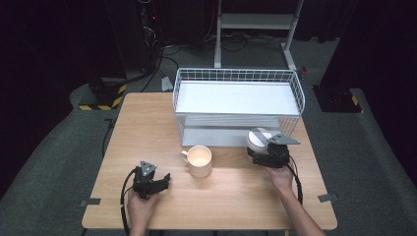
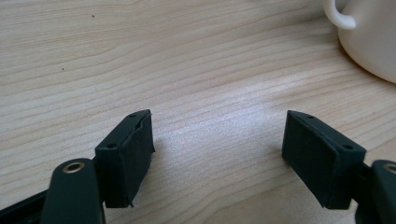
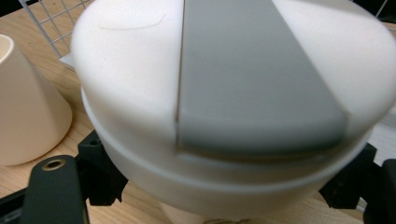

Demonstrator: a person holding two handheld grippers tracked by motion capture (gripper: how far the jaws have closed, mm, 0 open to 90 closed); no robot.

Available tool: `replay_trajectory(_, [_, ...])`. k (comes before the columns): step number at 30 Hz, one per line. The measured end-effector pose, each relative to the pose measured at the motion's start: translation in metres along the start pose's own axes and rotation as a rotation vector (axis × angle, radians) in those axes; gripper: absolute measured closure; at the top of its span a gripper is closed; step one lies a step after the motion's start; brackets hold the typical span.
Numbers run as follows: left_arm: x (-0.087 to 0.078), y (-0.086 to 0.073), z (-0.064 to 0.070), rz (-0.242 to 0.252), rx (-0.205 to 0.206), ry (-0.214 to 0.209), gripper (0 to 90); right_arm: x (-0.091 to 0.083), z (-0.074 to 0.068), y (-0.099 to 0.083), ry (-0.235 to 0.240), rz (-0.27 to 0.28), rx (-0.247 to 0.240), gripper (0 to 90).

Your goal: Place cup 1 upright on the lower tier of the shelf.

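A cream mug [image 1: 199,161] stands upright in the middle of the wooden table, handle to the left. In the left gripper view the mug [image 2: 369,42] sits at the top right. My left gripper [image 1: 164,181] lies low on the table left of the mug, open with bare wood between its jaws [image 2: 217,154]. My right gripper [image 1: 256,147] is at the right of the mug, shut on a round white container with a grey band across its lid [image 1: 258,137]. That container [image 3: 233,107] sits close in the right gripper view, between the jaws.
A white wire basket [image 1: 238,105] with a white shelf inside stands at the back of the table [image 1: 147,128], just behind the container. Black cables trail from both grippers toward the front edge. Beyond the table are a white metal stand and dark floor.
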State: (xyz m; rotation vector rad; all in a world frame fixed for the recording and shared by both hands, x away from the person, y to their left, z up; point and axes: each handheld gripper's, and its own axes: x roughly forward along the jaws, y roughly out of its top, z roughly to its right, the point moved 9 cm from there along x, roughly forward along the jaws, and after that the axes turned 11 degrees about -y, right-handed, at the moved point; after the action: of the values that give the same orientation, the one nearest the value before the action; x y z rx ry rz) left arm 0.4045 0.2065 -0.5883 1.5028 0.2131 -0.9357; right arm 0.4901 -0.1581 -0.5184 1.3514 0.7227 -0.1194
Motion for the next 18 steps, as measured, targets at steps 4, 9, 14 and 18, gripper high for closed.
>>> replay_trajectory(4, [0.000,0.000,0.000,0.000,0.000,0.000,25.1,0.002,0.001,0.004,-0.004,-0.001,-0.001,19.0])
replay_trajectory(9, [0.000,0.000,0.000,0.000,0.000,0.000,25.1,0.006,0.004,0.005,-0.010,-0.006,-0.002,19.0])
replay_trajectory(14, [0.000,0.000,0.000,0.000,0.000,0.000,25.1,0.009,0.007,0.008,-0.021,-0.007,0.003,19.0])
replay_trajectory(18, [0.000,0.000,0.000,0.000,0.000,0.000,25.1,0.012,0.008,0.011,-0.027,-0.009,-0.003,19.0])
